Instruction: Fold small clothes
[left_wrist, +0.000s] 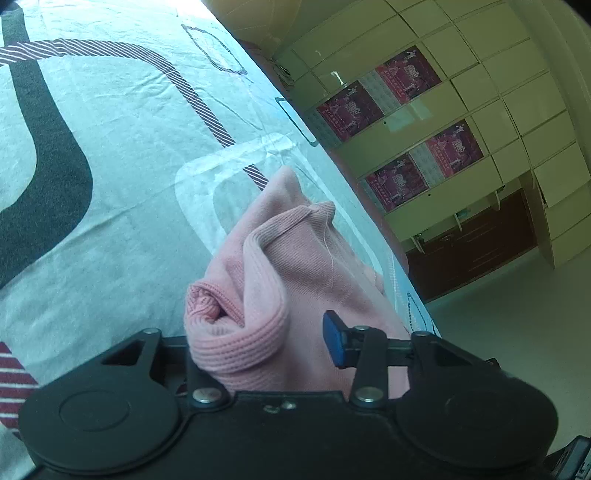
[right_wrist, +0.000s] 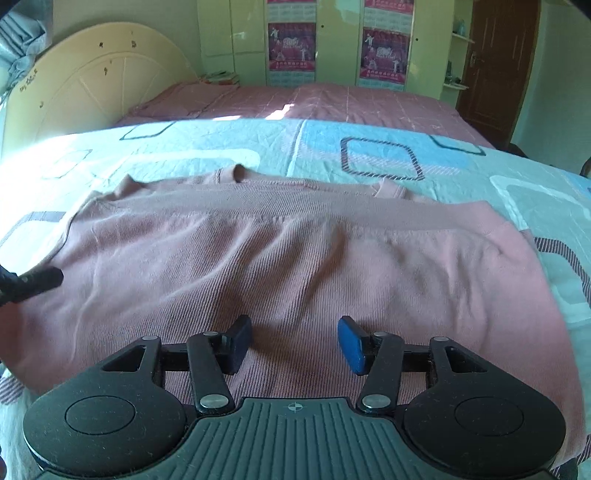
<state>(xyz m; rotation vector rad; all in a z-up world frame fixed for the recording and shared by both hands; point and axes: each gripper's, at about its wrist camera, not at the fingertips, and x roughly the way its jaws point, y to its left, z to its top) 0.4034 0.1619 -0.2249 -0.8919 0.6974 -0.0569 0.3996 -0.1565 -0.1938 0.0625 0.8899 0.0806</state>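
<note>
Your pink top (right_wrist: 295, 266) lies spread out on the bed (right_wrist: 369, 140), on the blue patterned sheet (left_wrist: 110, 166). One fold looks done — the ribbed hem sits across the middle, with the neck edge peeking out behind it. So the job seems about halfway, I think, with one or two more folds left to make it small. Your left gripper (left_wrist: 258, 343) has a bunched, ribbed corner of the top between its fingers. The cloth fills the gap and is lifted off the sheet there, near the side of the bed, so the fingers look clamped on it. One blue finger (left_wrist: 334, 341) shows; the other is hidden under the cloth. Your right gripper (right_wrist: 293, 345) hangs low over the near part of the top. Its fingers are apart, and nothing is pinched between them. If you want to fold the side over, that corner in your left fingers should go across the top. The right one could take the near edge — but it has not grabbed yet.
</note>
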